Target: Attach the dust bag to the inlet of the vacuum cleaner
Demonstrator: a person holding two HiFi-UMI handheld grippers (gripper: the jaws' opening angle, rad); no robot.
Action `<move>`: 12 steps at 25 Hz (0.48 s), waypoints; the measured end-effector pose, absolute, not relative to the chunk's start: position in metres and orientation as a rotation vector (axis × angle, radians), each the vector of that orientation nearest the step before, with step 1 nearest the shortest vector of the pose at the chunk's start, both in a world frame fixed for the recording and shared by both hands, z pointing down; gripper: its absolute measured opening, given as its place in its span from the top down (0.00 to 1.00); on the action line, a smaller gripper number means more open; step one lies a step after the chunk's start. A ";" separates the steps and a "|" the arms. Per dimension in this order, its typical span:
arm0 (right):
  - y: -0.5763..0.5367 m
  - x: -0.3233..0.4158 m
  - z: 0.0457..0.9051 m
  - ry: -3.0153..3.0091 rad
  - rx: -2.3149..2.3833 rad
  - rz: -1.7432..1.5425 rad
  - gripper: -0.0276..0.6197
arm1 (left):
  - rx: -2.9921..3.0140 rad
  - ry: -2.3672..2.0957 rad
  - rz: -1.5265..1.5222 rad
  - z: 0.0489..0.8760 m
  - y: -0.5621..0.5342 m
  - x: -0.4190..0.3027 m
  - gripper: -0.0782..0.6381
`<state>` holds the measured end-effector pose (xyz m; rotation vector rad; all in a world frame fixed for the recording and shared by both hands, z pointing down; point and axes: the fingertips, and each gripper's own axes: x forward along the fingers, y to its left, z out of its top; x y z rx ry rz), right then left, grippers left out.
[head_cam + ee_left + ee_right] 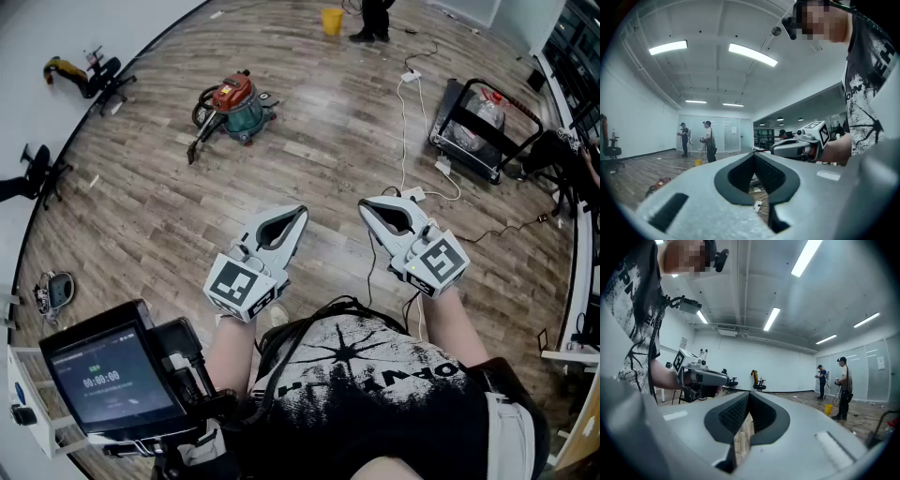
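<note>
head view, left gripper (298, 215) and right gripper (367, 207) clenched on nothing, vacuum cleaner (234, 103) well apart ahead

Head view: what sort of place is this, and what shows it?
Probably a large, bare office-like test hall: grey-brown wood-plank floor, black wheeled office chairs by the white wall, long ceiling strip lights.

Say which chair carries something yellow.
The far chair, top left in the head view; the nearer chair is plain black.
</note>
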<state>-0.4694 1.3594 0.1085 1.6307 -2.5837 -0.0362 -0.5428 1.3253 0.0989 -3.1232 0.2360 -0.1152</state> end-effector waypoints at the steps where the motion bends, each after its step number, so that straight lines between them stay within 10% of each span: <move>1: 1.361 -0.469 0.110 -2.586 1.636 -0.032 0.96 | -3.125 0.240 -0.112 0.100 1.327 -0.544 0.89; 12: 1.365 -0.466 0.111 -2.604 1.621 -0.036 0.96 | -3.124 0.246 -0.118 0.102 1.333 -0.540 0.89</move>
